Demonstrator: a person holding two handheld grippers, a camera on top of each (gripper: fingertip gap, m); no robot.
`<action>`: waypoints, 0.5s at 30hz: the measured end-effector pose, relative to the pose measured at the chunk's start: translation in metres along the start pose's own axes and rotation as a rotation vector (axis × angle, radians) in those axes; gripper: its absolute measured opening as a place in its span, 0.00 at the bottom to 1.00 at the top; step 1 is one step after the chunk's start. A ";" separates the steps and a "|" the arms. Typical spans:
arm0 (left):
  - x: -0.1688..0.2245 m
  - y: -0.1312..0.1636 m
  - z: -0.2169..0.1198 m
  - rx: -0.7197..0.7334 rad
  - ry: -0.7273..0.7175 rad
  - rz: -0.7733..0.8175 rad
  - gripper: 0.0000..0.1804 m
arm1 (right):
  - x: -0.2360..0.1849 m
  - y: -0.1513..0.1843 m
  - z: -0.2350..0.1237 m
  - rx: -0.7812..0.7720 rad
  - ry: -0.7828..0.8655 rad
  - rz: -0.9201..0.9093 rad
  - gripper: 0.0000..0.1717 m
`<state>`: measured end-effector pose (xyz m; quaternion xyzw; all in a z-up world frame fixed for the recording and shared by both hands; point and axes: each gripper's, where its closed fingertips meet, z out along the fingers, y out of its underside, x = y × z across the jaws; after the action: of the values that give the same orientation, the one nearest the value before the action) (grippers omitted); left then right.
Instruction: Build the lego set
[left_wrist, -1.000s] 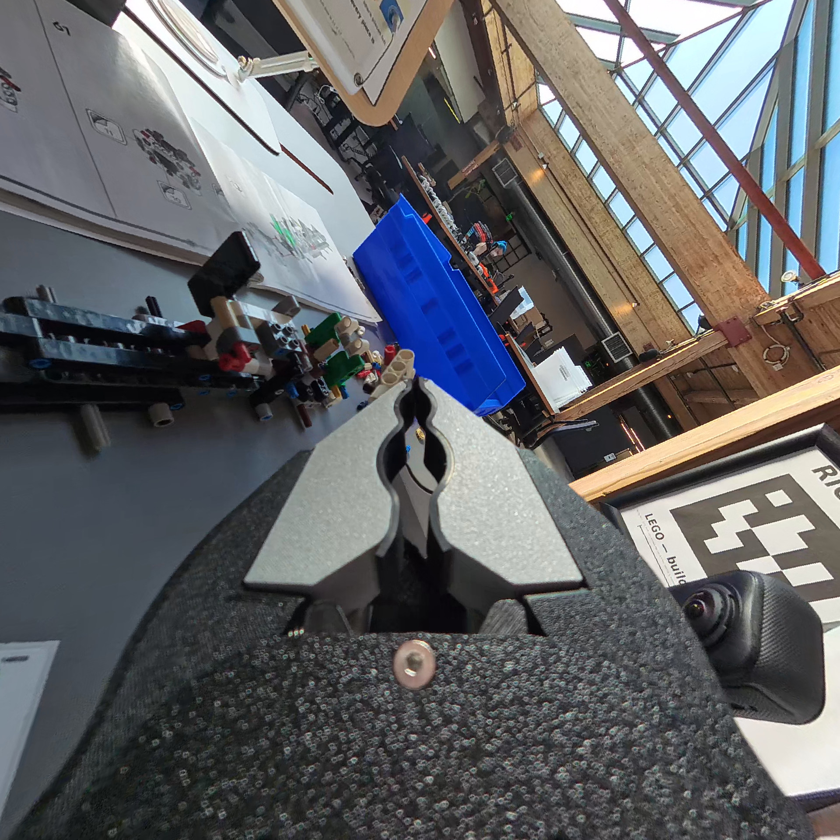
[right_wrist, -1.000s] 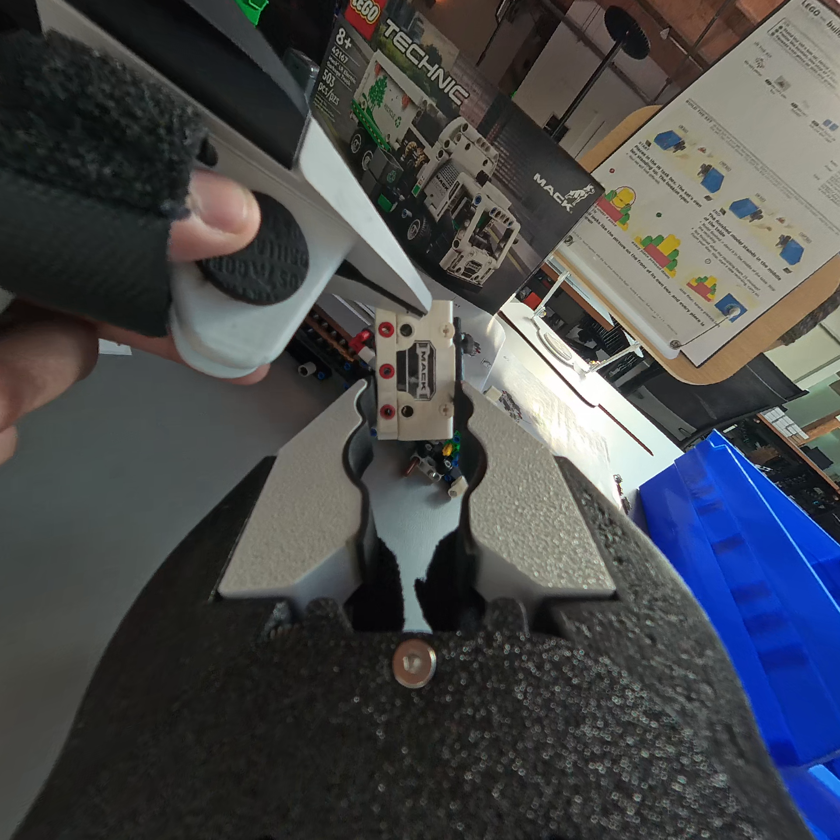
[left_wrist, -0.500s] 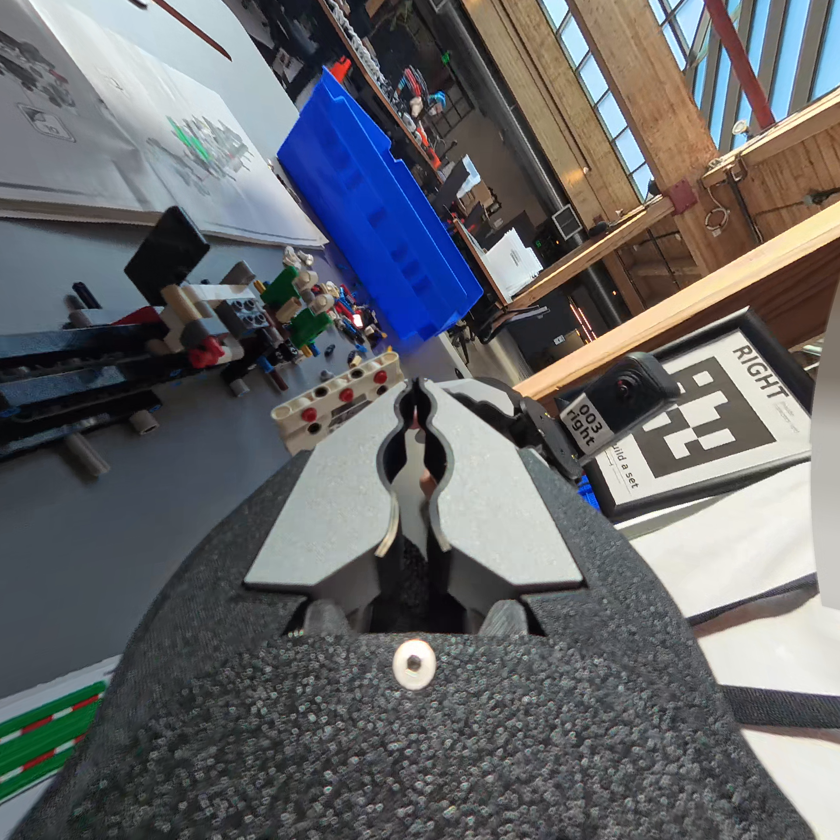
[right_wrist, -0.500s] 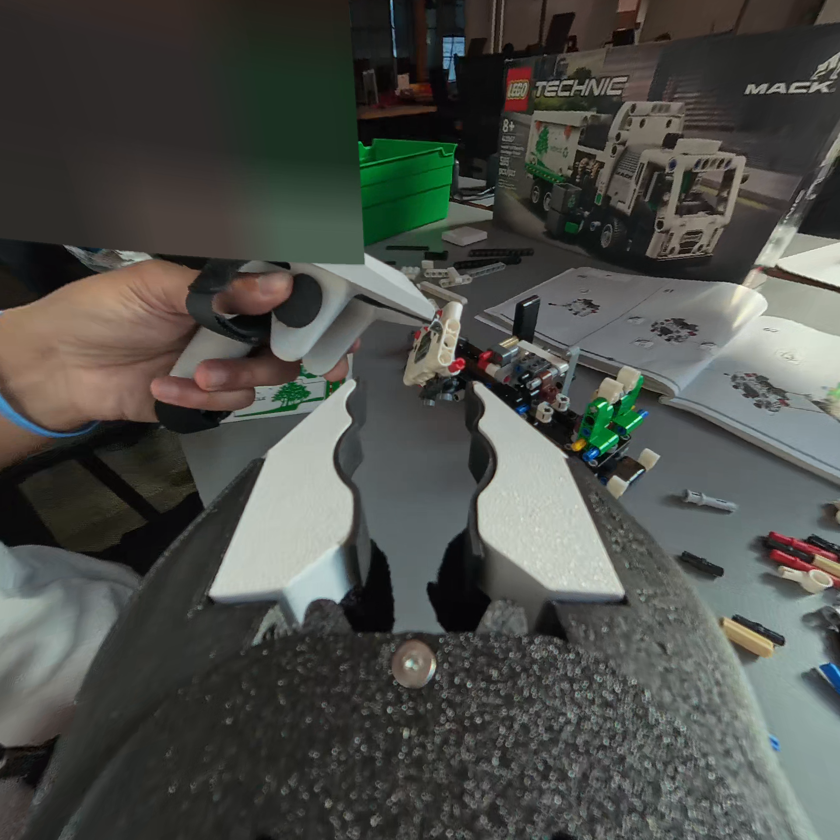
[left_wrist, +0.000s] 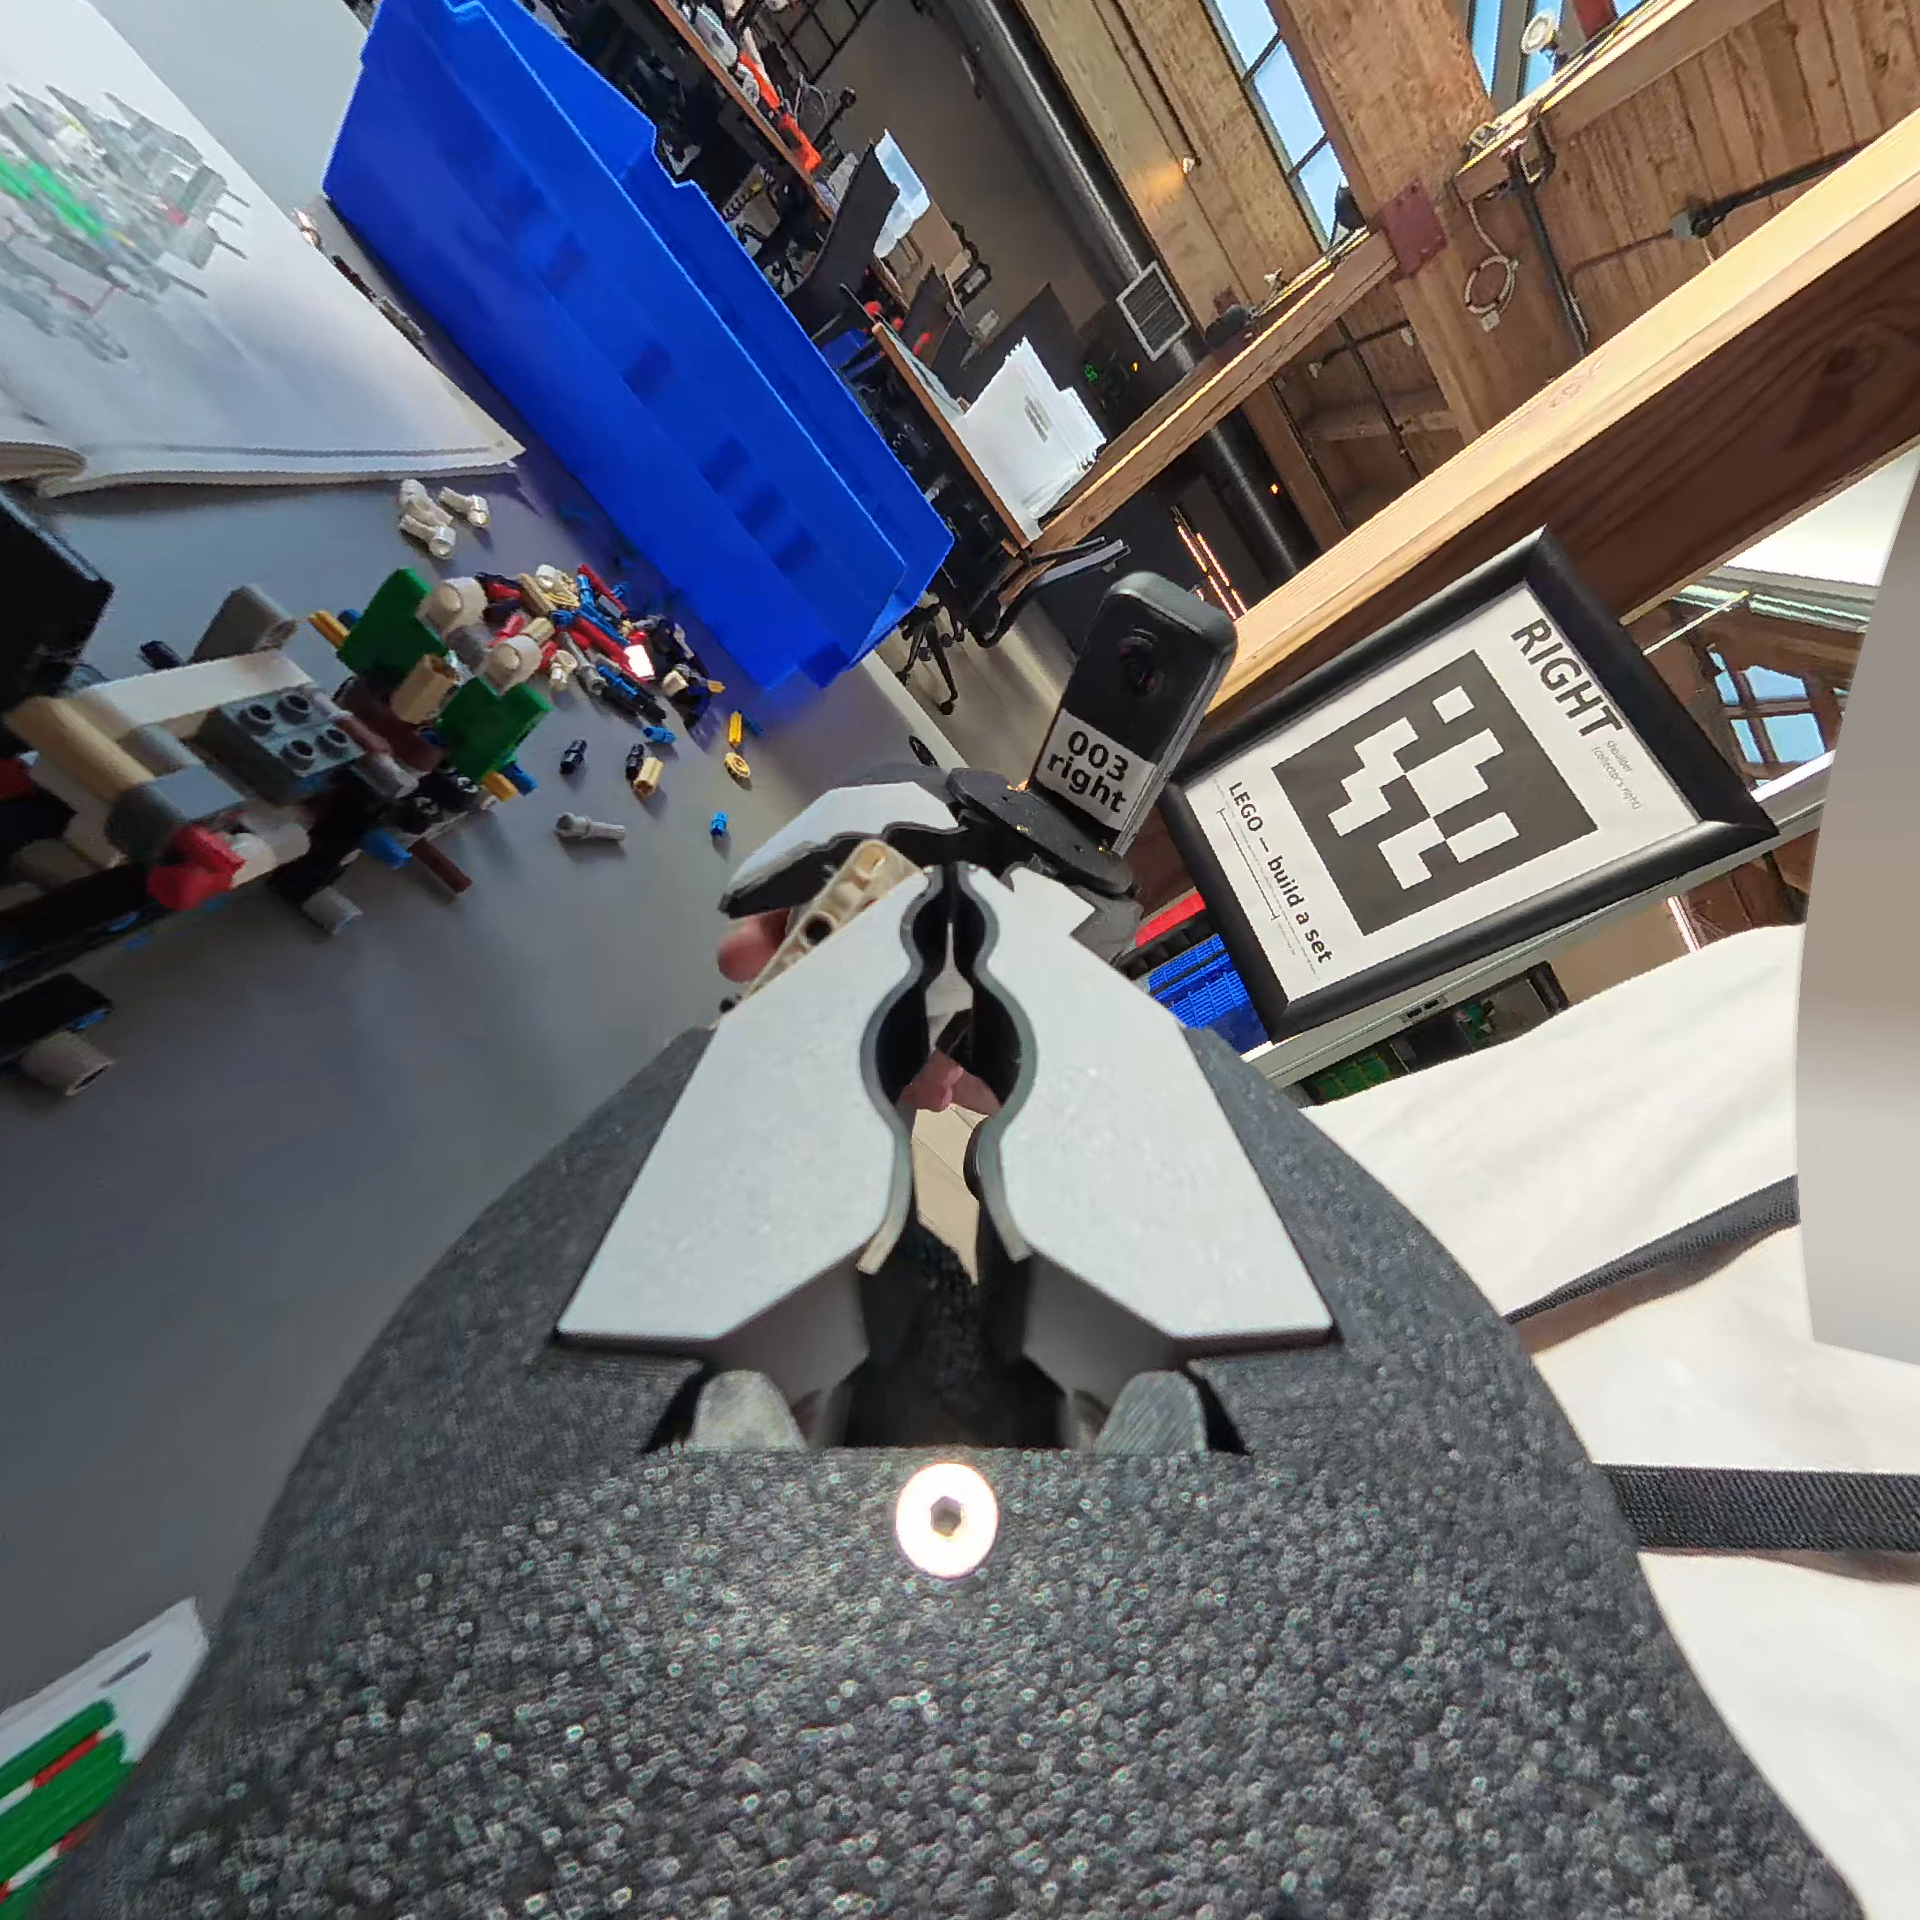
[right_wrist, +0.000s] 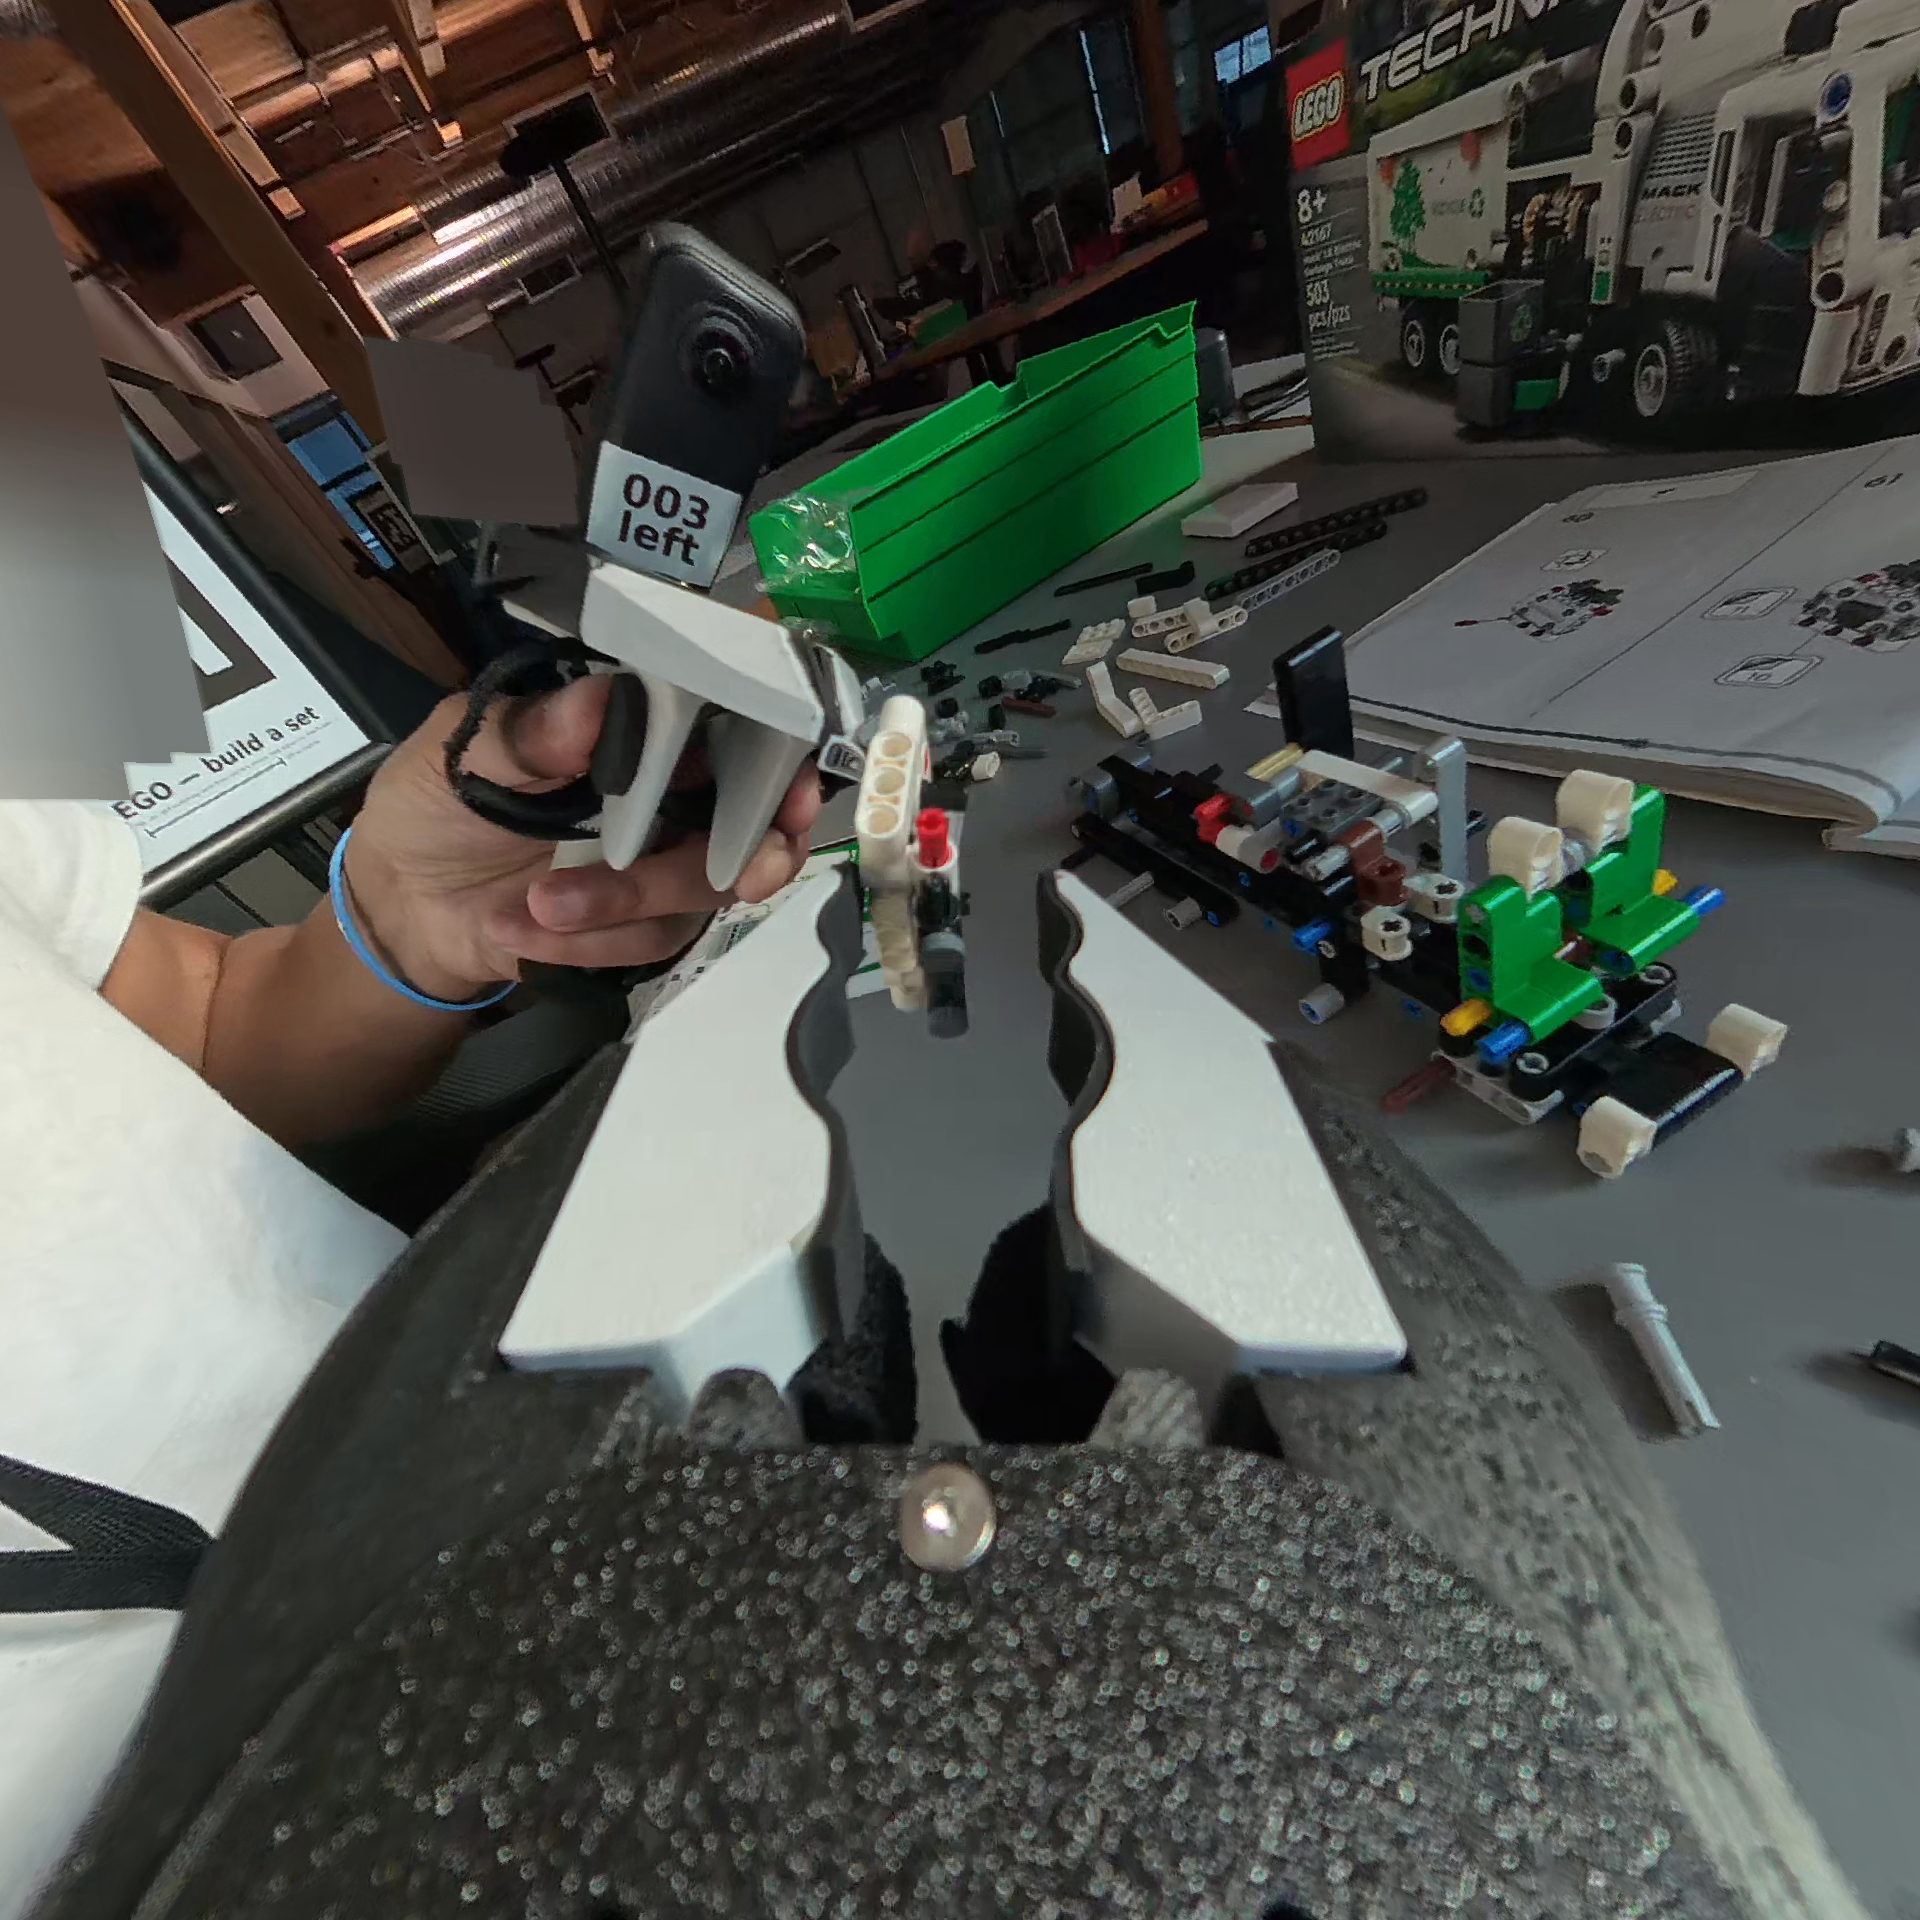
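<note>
Right wrist view alone shows left tool (right_wrist: 831, 717) gripping white brick assembly (right_wrist: 896, 821)

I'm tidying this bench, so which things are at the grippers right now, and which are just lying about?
At the grippers: white sub-assembly, pinched at the tips of the left gripper, hanging between the open fingers of the right gripper.

Lying about: part-built chassis, green bin, blue bin, instruction booklet, loose pins, set box.

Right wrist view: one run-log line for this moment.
left gripper: shut, white beam sub-assembly at tip, off table | right gripper: open, fingers either side of it | chassis build: on grey table
</note>
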<state>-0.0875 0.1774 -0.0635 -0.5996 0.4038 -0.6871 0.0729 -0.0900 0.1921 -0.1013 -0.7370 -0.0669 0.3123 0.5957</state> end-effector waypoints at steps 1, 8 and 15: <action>0.001 0.000 -0.001 -0.001 0.003 0.006 0.00 | -0.001 -0.001 -0.001 0.010 -0.022 0.017 0.16; 0.000 0.005 -0.004 -0.070 -0.065 0.202 0.00 | 0.009 0.005 -0.002 -0.052 0.034 0.112 0.08; -0.003 -0.001 -0.012 -0.148 -0.083 0.343 0.00 | 0.009 0.010 0.001 -0.117 -0.100 0.336 0.08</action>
<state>-0.0969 0.1853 -0.0643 -0.5534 0.5460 -0.6079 0.1612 -0.0861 0.1948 -0.1139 -0.7547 0.0097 0.4393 0.4872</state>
